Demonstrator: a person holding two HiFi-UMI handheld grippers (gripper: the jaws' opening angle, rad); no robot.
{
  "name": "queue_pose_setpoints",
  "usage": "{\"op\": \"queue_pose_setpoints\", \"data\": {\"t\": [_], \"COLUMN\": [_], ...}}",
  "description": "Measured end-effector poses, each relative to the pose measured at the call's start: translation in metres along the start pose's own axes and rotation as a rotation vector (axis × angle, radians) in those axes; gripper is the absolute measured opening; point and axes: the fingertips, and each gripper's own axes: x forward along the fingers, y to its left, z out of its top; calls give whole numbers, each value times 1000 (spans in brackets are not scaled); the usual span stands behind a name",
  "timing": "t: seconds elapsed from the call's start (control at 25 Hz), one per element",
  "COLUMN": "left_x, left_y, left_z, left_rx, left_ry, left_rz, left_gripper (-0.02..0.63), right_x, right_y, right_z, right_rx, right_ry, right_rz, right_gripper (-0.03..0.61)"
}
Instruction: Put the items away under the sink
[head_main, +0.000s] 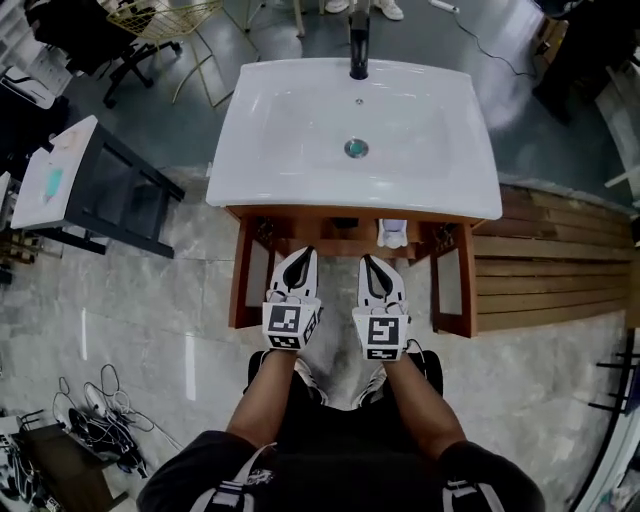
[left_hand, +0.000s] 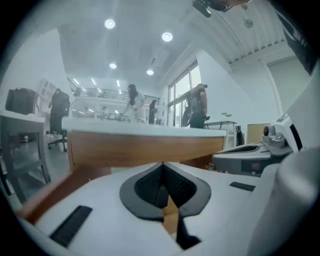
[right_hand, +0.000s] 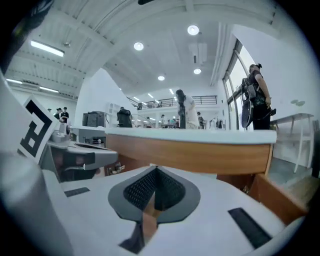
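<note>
- A small white item (head_main: 393, 233) stands inside the open cabinet (head_main: 340, 247) under the sink (head_main: 300, 130). It is tucked just behind the sink's front edge, right of the middle, and too small to say what it is.
- It lies beyond the right gripper (head_main: 368, 260) and slightly to its right. It is clear of the fingers, which do not touch it.
- The right gripper's fingers are pressed together with nothing between them. In the right gripper view (right_hand: 154, 171) the ribbed pads meet in one line, aimed at the cabinet's wooden front rail (right_hand: 200, 152).
- The left gripper (head_main: 304, 252) is held beside it, farther from the item. Its fingers are also closed on nothing (left_hand: 162, 167), and they face the same rail (left_hand: 145, 145).
- Both grippers are held side by side in front of the cabinet opening, between its two doors, left (head_main: 240, 285) and right (head_main: 455, 290), which stand swung outward.
- On the sink, the drain (head_main: 356, 149) sits mid-basin and a black faucet (head_main: 358, 45) at the far edge.
- Wooden planks (head_main: 550, 270) run along the floor on the right of the cabinet.
</note>
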Motion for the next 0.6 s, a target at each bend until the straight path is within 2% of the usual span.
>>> {"op": "queue_pose_setpoints", "data": {"t": [0.2,0.32,0.6], "left_x": [-46,-70,-107], "left_y": [-23,-30,-46], "left_z": [103,159,248], "left_rx": [-6,-1,29], "left_ry": [27,20,-12], "left_rz": [-6,-8,-24], "left_gripper": [-2,-2,-2], "right_x": [-58,-84,-137], "right_y": [6,2,-14], "right_z": [113,168,246], "right_rx": [-5,-2,-11], "right_ry": [-14,-42,-70], "right_rz": [24,20,-29], "right_gripper": [23,23,23]}}
